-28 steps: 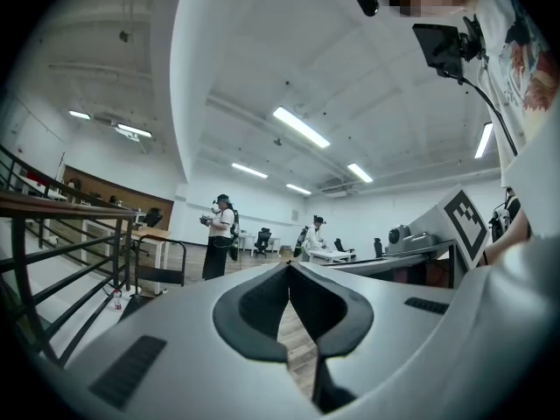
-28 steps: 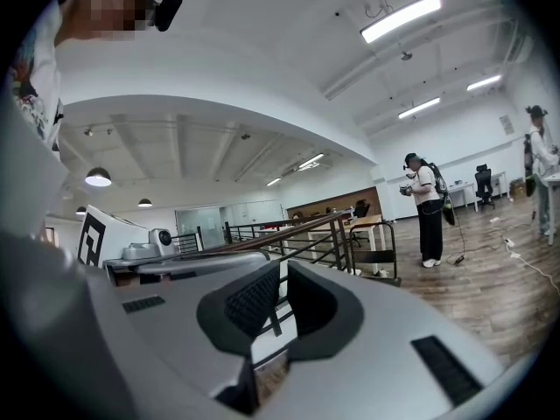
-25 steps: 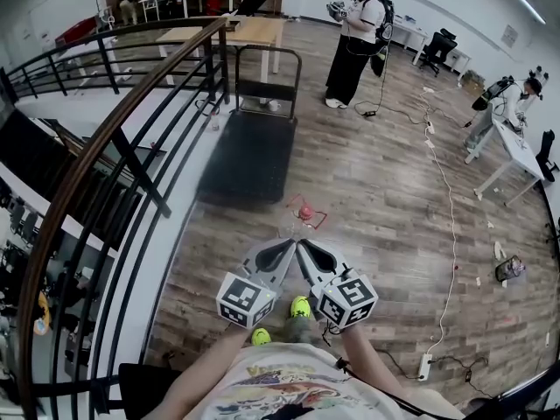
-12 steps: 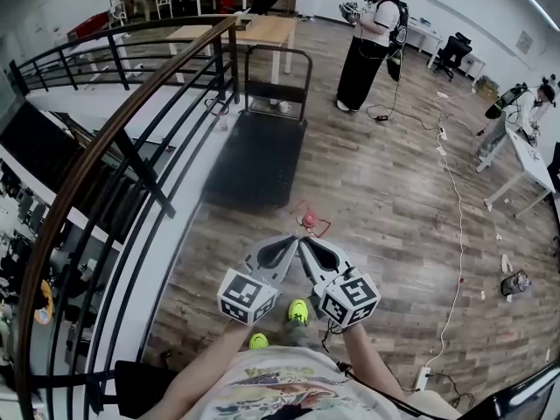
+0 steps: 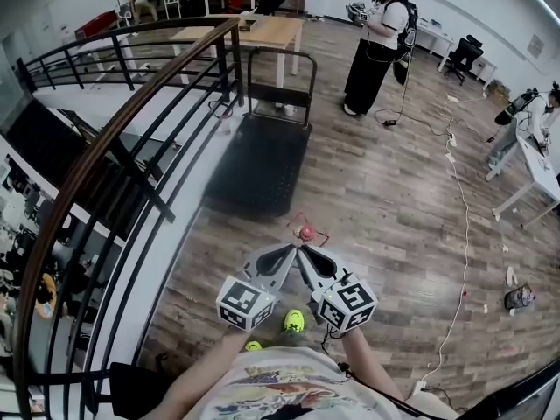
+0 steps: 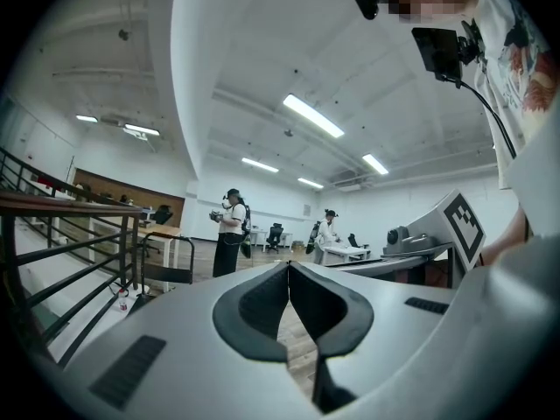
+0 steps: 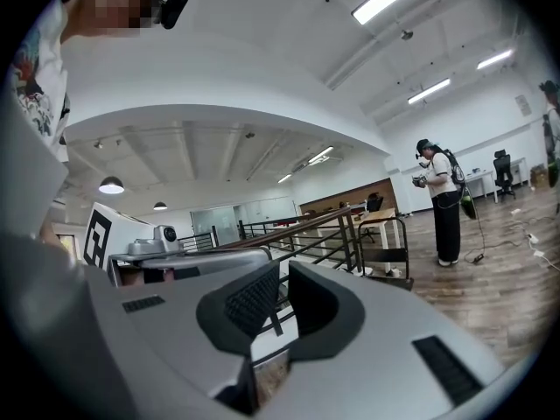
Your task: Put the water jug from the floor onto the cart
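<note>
Against a second ago: the person has stepped forward. The water jug [image 5: 305, 232] now shows nearer the gripper tips in the head view than it did, and the cart [image 5: 261, 160] is a little closer too. Both grippers are carried side by side as before, with their jaw settings unchanged.

Left gripper [image 5: 278, 256]: jaws pressed together at the tips, nothing between them, as its own view confirms [image 6: 288, 269].
Right gripper [image 7: 282, 278]: jaws stand a narrow slit apart, with only the railing [image 7: 306, 226] visible through the gap, so it is empty. In the head view it [image 5: 317, 258] angles in toward the left one.

Jug: on the wood floor, just ahead of the two tips and just short of the cart's near end. It is not on the deck.

Hard to read: the jug body is clear. Only a pink cap and thin red lines around it show, so its outline cannot be traced. Neither gripper view shows the jug. The second person [image 5: 525, 116] is cut off at the right edge. The wearer's yellow-green shoe [image 5: 294, 321] is partly hidden by the grippers' marker cubes.
</note>
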